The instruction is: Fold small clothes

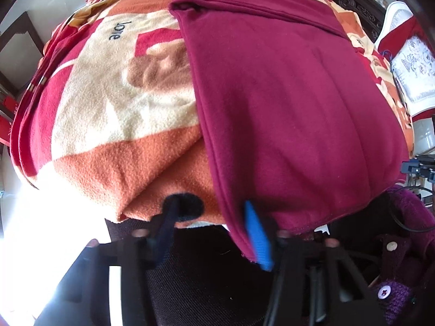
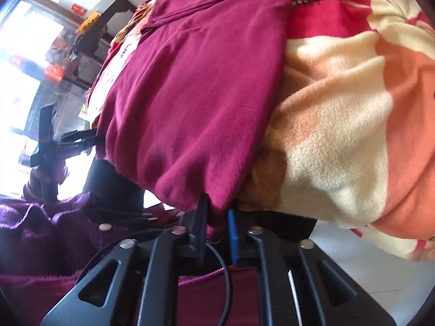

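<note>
A maroon garment (image 1: 285,103) lies flat on a fleece blanket (image 1: 108,103), one side folded in along its far edge. At the garment's near left corner is my left gripper (image 1: 213,225). Its blue finger (image 1: 257,236) lies against the corner and its dark finger (image 1: 170,217) presses into the orange blanket edge, pinching both. At the near right corner of the garment (image 2: 195,95), my right gripper (image 2: 217,221) is shut on the hem, which bunches between the two fingers. Each view shows the other gripper, the left gripper (image 2: 68,141) and the right gripper (image 1: 418,165).
The blanket (image 2: 353,114) drapes over the near edge of the surface. A person's purple knit sleeve with buttons (image 1: 394,271) is close behind the grippers. A white embroidered cushion (image 1: 413,62) and dark carved wood (image 1: 353,2) stand at the far right. A black cable (image 2: 217,258) loops over my right gripper.
</note>
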### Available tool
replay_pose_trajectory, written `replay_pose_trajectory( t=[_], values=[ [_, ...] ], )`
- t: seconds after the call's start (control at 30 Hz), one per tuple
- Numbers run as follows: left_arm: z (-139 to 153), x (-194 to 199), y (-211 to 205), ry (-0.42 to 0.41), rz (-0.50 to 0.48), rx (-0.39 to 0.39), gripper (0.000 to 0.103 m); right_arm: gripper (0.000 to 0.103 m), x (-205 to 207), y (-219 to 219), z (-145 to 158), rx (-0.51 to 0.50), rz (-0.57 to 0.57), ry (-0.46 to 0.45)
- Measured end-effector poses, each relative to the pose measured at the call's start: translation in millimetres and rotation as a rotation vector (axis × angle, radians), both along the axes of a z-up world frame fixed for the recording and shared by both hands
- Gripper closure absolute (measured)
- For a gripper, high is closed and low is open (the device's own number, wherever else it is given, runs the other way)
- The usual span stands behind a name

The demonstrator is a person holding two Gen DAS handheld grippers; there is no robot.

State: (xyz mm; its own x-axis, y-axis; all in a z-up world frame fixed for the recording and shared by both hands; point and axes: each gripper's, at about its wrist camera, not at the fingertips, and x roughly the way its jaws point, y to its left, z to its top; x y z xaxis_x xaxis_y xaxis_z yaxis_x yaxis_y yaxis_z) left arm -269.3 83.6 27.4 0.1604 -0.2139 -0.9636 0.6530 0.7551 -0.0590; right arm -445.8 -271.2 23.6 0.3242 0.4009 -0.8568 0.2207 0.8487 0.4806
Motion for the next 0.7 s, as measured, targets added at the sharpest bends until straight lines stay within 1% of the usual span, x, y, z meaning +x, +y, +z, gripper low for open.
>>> replay_pose_trajectory(
  t=[0.03,0.07,0.1,0.2,0.27,0.33,0.4,0.47,0.53,0.63,0.7],
  values=[
    [0,2,-6,0.018,-0.001,-0.005,0.083,0.103,-1,0,4,0.001,0.005,-0.005],
    [-2,3,-9,0.046,0.0,-0.009,0.083,0.103,0,0,7,0.004,0.013,-0.006],
    [-3,3,-12,0.049,-0.002,0.005,0.083,0.103,0,-1,12,0.018,0.026,-0.015],
    [-5,1,-20,0.026,-0.019,0.027,0.083,0.103,4,0,28,0.027,0.046,-0.05],
    [-7,1,-25,0.02,-0.019,0.034,0.079,0.103,5,1,35,0.018,0.06,-0.063],
    [-7,1,-28,0.023,-0.019,0.033,0.071,0.103,7,2,39,0.013,0.079,-0.07],
    [-7,-1,-29,0.023,-0.025,0.032,0.068,0.103,7,3,37,0.002,0.091,-0.065],
    [-8,-3,-32,0.021,-0.031,0.033,0.063,0.103,7,2,32,0.015,0.083,-0.057],
    [-10,-6,-39,0.026,-0.036,0.024,0.052,0.103,6,1,30,0.024,0.08,-0.053],
    [-12,-9,-45,0.031,-0.041,0.014,0.045,0.103,4,0,27,0.026,0.08,-0.044],
    [-14,-11,-49,0.029,-0.046,0.013,0.042,0.103,3,-2,26,0.029,0.073,-0.044]
  ],
)
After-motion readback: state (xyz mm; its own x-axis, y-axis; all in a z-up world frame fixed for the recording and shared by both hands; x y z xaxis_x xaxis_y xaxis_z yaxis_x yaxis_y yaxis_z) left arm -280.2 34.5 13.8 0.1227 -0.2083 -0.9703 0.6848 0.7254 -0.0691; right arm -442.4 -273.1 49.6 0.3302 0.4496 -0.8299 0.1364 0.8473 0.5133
